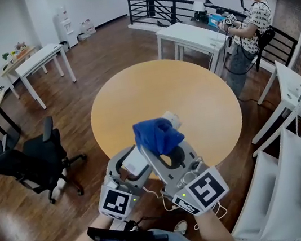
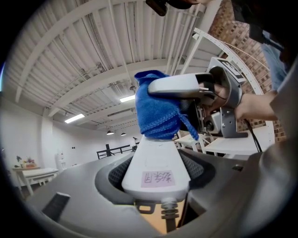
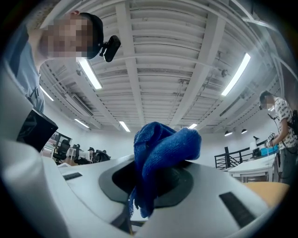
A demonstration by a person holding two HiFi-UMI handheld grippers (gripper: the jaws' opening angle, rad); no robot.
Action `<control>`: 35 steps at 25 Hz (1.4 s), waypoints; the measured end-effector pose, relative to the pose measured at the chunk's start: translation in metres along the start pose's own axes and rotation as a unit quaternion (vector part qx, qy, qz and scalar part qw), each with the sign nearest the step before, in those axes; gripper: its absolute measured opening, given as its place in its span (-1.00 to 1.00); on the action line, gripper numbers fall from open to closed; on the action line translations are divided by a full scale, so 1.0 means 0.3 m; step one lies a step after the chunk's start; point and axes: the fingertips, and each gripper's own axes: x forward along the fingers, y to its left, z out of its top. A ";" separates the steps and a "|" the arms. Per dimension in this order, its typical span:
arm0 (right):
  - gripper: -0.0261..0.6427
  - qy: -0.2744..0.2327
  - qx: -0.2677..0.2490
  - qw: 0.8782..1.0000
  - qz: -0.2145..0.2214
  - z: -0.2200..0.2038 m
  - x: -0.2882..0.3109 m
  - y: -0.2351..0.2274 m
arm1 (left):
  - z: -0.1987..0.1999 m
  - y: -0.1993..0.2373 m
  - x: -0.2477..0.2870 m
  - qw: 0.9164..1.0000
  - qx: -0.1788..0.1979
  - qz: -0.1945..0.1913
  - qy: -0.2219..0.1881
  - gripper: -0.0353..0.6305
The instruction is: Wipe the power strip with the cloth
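Count first: two grippers, one power strip, one cloth, one round table; a second person point(image 1: 251, 20) stood far off at the railing, and one black office chair point(image 1: 42, 158) sat on the wood floor to the left.

The left gripper point(image 1: 132, 163) was held level, pointing away over the near edge of the round table point(image 1: 191, 93); its jaws stood wide and were closed on the sides of the white power strip point(image 1: 136, 160), gripping it by its near end so that the rest ran out forward, above the tabletop and not resting on it; a small label with handwriting showed on the strip's near face in the left gripper view.

The right gripper point(image 1: 167, 151) sat just beside the left one, its nose tipped a little upward and angled across toward the left; its jaws were pinched on the blue cloth point(image 1: 157, 136), which bunched up out of them in a thick fold with a loose tail hanging below, as the right gripper view showed.

The cloth lay against the far part of the strip, covering most of that stretch; only the strip's white tip showed beyond the blue in the head view.

Both forearms came in from the bottom of the head view, the two marker cubes side by side and nearly touching.
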 end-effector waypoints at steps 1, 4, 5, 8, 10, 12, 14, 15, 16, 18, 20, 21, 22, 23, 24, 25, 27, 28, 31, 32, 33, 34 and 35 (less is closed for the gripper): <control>-0.70 0.001 0.002 1.000 0.004 -0.006 0.004 0.015 | -0.001 0.002 0.000 1.000 0.000 0.000 0.000 -0.01; -0.70 0.008 0.012 1.000 0.020 -0.027 0.013 0.061 | -0.002 0.007 0.001 1.000 -0.002 0.002 0.001 -0.01; -0.70 0.011 0.014 0.999 0.026 -0.035 0.016 0.075 | -0.003 0.008 0.003 1.000 -0.002 0.002 0.002 -0.01; -0.70 0.010 0.020 0.999 0.037 -0.048 0.021 0.106 | -0.004 0.007 0.009 1.000 -0.002 0.003 0.005 -0.01; -0.70 0.020 0.035 0.998 0.048 -0.064 0.025 0.139 | -0.002 0.008 0.010 1.000 -0.003 0.004 0.005 -0.01; -0.70 0.031 0.050 0.996 0.061 -0.082 0.031 0.173 | -0.003 0.013 0.011 1.000 -0.006 0.004 0.005 -0.01; -0.70 0.027 0.053 0.996 0.061 -0.081 0.030 0.183 | -0.005 0.020 0.014 1.000 -0.017 0.004 0.002 -0.01; -0.70 0.021 0.048 0.997 0.053 -0.071 0.023 0.174 | -0.007 0.026 0.014 1.000 -0.026 0.005 0.000 -0.01; -0.70 0.016 0.039 0.998 0.040 -0.059 0.010 0.158 | -0.011 0.035 0.013 0.999 -0.036 0.007 -0.001 -0.01; -0.70 0.012 0.016 1.000 0.009 -0.042 -0.027 0.111 | -0.018 0.066 0.005 0.998 -0.054 0.013 -0.002 -0.01; -0.70 0.000 -0.003 1.000 -0.020 -0.029 -0.062 0.049 | -0.021 0.101 -0.006 0.997 -0.070 0.020 -0.005 -0.01; -0.70 -0.010 -0.009 0.999 -0.033 -0.024 -0.075 0.018 | -0.020 0.115 -0.011 0.997 -0.077 0.022 -0.007 -0.01; -0.70 -0.013 -0.008 0.999 -0.042 -0.027 -0.085 -0.005 | -0.017 0.124 -0.013 0.996 -0.082 0.024 -0.010 -0.01; -0.70 -0.011 0.000 0.999 -0.047 -0.037 -0.092 -0.016 | -0.012 0.130 -0.014 0.996 -0.086 0.025 -0.013 -0.01; -0.70 -0.007 0.008 0.999 -0.048 -0.048 -0.096 -0.019 | -0.005 0.132 -0.014 0.996 -0.089 0.025 -0.015 -0.01; -0.70 -0.007 0.010 0.999 -0.049 -0.056 -0.098 -0.019 | 0.001 0.131 -0.013 0.995 -0.090 0.025 -0.017 -0.01; -0.70 -0.007 0.008 0.999 -0.049 -0.067 -0.102 -0.015 | 0.012 0.121 -0.012 0.996 -0.090 0.020 -0.021 -0.01; -0.70 -0.003 0.010 0.999 -0.048 -0.075 -0.105 -0.014 | 0.016 0.115 -0.012 0.996 -0.089 0.017 -0.023 -0.01; -0.70 -0.006 0.009 0.998 -0.060 -0.069 -0.117 -0.046 | 0.021 0.103 -0.018 0.996 -0.089 0.005 -0.030 -0.01; -0.70 -0.008 0.005 0.998 -0.066 -0.062 -0.123 -0.062 | 0.021 0.100 -0.021 0.996 -0.088 0.000 -0.032 -0.01; -0.70 -0.009 0.003 0.997 -0.071 -0.057 -0.130 -0.079 | 0.020 0.097 -0.023 0.996 -0.086 -0.003 -0.032 -0.01; -0.70 -0.009 0.001 0.997 -0.076 -0.053 -0.138 -0.095 | 0.018 0.093 -0.025 0.996 -0.084 -0.005 -0.031 -0.01; -0.70 -0.009 -0.001 0.997 -0.081 -0.049 -0.147 -0.111 | 0.016 0.089 -0.027 0.996 -0.081 -0.006 -0.030 -0.01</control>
